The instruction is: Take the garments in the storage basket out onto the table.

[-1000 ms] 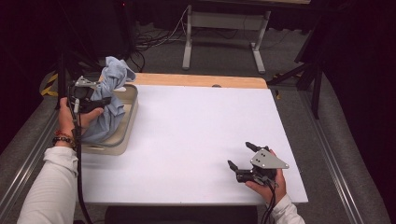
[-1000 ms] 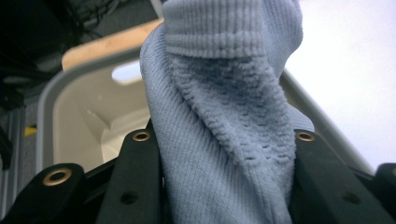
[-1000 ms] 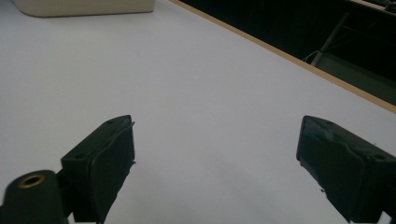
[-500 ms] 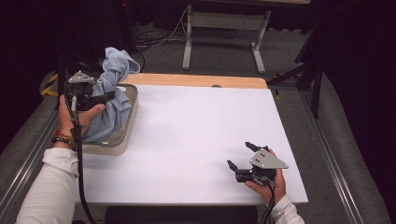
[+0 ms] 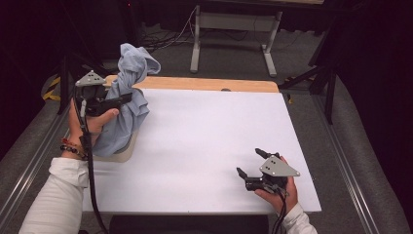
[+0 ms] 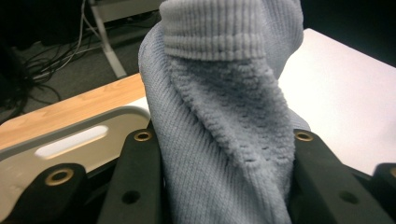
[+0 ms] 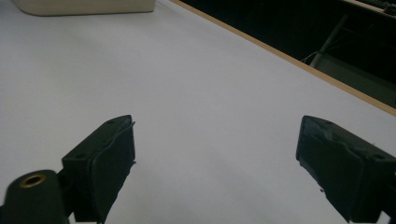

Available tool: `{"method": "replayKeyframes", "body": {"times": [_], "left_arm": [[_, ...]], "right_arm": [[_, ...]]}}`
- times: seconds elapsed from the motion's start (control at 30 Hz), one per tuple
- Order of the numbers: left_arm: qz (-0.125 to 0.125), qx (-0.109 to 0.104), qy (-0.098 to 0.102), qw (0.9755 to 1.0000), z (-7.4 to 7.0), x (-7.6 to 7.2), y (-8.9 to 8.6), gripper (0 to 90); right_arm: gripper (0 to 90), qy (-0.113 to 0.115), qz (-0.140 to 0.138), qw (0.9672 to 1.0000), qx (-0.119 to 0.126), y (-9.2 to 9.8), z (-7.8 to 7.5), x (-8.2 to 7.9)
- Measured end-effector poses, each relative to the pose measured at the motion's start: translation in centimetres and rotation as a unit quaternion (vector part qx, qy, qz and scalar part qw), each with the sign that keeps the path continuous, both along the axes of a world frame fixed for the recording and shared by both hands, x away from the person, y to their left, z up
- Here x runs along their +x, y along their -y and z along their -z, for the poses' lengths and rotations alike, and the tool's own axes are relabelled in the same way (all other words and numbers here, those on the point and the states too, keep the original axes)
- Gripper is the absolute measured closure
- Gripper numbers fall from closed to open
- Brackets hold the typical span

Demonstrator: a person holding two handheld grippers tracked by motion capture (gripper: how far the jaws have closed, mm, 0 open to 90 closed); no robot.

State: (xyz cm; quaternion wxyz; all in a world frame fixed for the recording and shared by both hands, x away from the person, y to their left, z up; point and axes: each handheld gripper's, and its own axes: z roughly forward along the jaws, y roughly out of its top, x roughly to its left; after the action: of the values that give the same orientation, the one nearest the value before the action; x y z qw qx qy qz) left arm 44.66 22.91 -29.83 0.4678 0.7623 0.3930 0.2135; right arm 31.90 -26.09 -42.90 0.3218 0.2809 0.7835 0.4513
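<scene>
A light blue knitted garment [image 5: 127,92] hangs bunched from my left gripper [image 5: 124,99], which is shut on it above a beige tray [image 5: 119,153] at the table's left edge. In the left gripper view the ribbed cloth [image 6: 224,121] fills the space between both black jaws, with its cuff folded over the top. The lower part of the garment still trails down into the tray. My right gripper [image 5: 249,164] rests low over the white table near the front right corner. Its fingers [image 7: 109,161] stand wide open with nothing between them.
The white tabletop [image 5: 209,141] stretches between the two hands, with a wooden strip [image 5: 204,84] along its far edge. The tray's rim [image 6: 70,126] lies just behind the left jaws. A metal table frame [image 5: 234,29] and cables sit on the floor beyond.
My left gripper has lifted the garment up and a little toward the table's middle, pulling more cloth out of the tray. The right gripper has stayed still.
</scene>
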Motion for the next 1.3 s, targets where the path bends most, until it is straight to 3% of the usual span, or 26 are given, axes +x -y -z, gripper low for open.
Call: {"method": "replayKeyframes", "body": {"times": [0.13, 0.2, 0.3, 0.47, 0.67, 0.8, 1.0, 1.2, 1.3], "left_arm": [[0.022, -0.012, 0.001, 0.9997, -0.7, -0.5, 1.4, 63.7], [0.039, 0.001, 0.009, 0.9992, -1.0, -1.0, 2.9, 63.7], [0.06, 0.0, 0.01, 0.9982, -1.1, -1.4, 4.4, 63.7], [0.077, 0.012, 0.019, 0.9968, -1.1, -1.9, 6.5, 63.7], [0.112, 0.003, 0.013, 0.9936, -0.2, -2.5, 9.1, 63.7], [0.14, -0.002, 0.005, 0.9902, 1.0, -2.8, 10.8, 63.7], [0.158, 0.004, -0.003, 0.9875, 2.0, -3.2, 12.3, 63.7], [0.173, -0.004, -0.019, 0.9848, 3.5, -3.3, 13.8, 63.6], [0.174, -0.001, -0.019, 0.9845, 3.9, -3.2, 14.3, 63.6]], "right_arm": [[12.4, 0.001, 0.001, 1.0, 0.0, 0.1, 0.0, 0.0], [12.4, 0.002, 0.002, 1.0, 0.0, 0.1, 0.0, -0.1], [12.5, 0.004, 0.002, 1.0, 0.0, 0.2, -0.1, -0.1], [12.7, 0.003, 0.003, 1.0, 0.001, 0.3, -0.1, -0.1], [12.7, 0.002, 0.004, 1.0, 0.006, 0.3, -0.1, -0.1], [12.7, 0.0, 0.003, 1.0, 0.006, 0.3, -0.1, -0.1], [12.6, -0.002, 0.004, 0.9999, 0.01, 0.4, 0.0, -0.1], [12.6, -0.006, 0.004, 0.9999, 0.013, 0.3, 0.0, 0.1], [12.6, -0.006, 0.002, 0.9999, 0.01, 0.2, 0.1, 0.1]]}}
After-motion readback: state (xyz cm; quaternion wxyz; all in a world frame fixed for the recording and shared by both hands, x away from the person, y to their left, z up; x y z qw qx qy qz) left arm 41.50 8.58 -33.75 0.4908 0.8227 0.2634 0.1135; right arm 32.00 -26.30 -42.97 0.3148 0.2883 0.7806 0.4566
